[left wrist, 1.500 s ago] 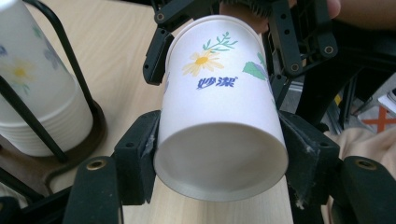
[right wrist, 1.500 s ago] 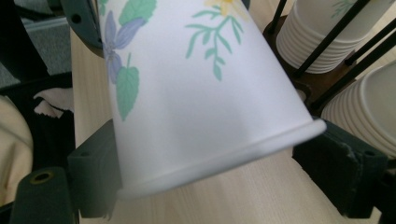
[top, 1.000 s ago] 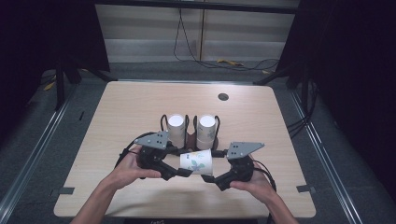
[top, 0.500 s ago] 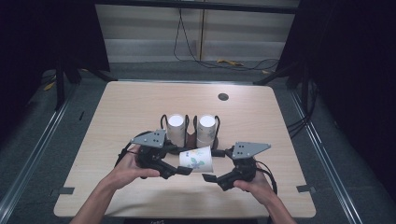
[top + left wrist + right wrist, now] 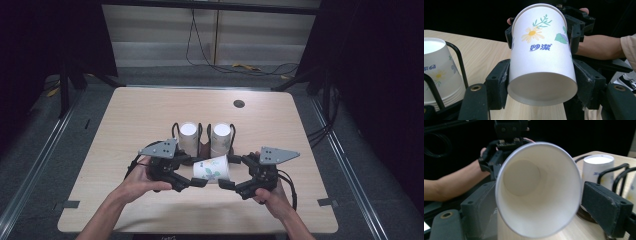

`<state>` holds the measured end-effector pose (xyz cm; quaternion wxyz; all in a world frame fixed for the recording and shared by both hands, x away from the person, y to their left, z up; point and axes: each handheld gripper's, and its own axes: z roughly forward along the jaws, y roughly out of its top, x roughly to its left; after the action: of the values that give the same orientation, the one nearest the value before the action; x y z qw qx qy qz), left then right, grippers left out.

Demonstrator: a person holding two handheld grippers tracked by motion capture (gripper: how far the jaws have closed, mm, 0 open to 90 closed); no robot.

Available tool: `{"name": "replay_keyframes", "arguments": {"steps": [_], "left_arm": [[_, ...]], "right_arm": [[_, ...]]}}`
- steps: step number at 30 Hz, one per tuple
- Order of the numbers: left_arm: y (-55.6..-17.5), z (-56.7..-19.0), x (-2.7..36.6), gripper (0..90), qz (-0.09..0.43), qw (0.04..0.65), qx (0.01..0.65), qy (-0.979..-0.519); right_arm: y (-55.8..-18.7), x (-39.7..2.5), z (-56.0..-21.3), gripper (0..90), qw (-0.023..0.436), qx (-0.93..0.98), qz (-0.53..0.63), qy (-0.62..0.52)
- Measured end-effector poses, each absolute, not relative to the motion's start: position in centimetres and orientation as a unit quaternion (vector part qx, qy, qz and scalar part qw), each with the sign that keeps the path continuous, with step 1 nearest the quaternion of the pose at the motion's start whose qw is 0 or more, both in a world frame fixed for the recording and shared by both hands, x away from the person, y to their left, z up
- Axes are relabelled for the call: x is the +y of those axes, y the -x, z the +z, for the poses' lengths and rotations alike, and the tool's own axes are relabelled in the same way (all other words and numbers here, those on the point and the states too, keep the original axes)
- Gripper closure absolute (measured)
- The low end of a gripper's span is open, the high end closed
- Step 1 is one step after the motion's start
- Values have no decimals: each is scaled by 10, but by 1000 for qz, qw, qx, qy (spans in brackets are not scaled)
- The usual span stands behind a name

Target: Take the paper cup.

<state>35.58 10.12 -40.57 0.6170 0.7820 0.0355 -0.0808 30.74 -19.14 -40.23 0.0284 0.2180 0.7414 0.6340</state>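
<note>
A white paper cup (image 5: 210, 169) with a flower print lies on its side in the air between my two grippers, low over the table's front half. My left gripper (image 5: 195, 171) is shut on its base end; in the left gripper view both pads press the cup (image 5: 541, 55) near the bottom. My right gripper (image 5: 231, 171) stands open around the mouth end. In the right gripper view the cup's open mouth (image 5: 536, 187) faces the camera, with a thin gap to the right pad (image 5: 606, 207).
Two stacks of upturned paper cups (image 5: 188, 135) (image 5: 220, 135) stand in a black wire holder (image 5: 204, 145) just behind the grippers. A round dark grommet (image 5: 239, 103) sits at the far middle of the wooden table (image 5: 135, 110).
My right gripper has drawn back to the right, away from the cup. The cup has tilted slightly and stays in the left gripper, which has hardly moved.
</note>
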Motion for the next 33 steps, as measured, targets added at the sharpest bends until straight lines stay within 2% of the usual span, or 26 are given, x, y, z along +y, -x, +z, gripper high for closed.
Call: {"name": "replay_keyframes", "arguments": {"steps": [4,7,21,25,26,29,31,33], "left_arm": [[-356,-407,100,355,-85,623,41,-777],[-356,-408,101,355,-87,621,39,-778],[-358,-410,101,351,-97,619,45,-778],[-360,-412,102,330,-96,619,55,-777],[-361,-412,104,287,-94,621,62,-776],[-362,-413,105,274,-94,621,67,-775],[-362,-414,105,220,-97,619,71,-776],[-362,-415,105,211,-97,616,75,-778]], "right_arm": [[-308,-189,-403,136,20,737,638,-220],[-309,-188,-403,210,18,738,638,-219],[-310,-191,-403,250,15,745,631,-216],[-311,-191,-403,259,13,747,629,-216],[-312,-191,-403,261,13,747,628,-217],[-313,-191,-403,263,12,747,628,-219],[-313,-192,-403,263,14,747,626,-222],[-313,-192,-403,263,15,747,626,-222]]}}
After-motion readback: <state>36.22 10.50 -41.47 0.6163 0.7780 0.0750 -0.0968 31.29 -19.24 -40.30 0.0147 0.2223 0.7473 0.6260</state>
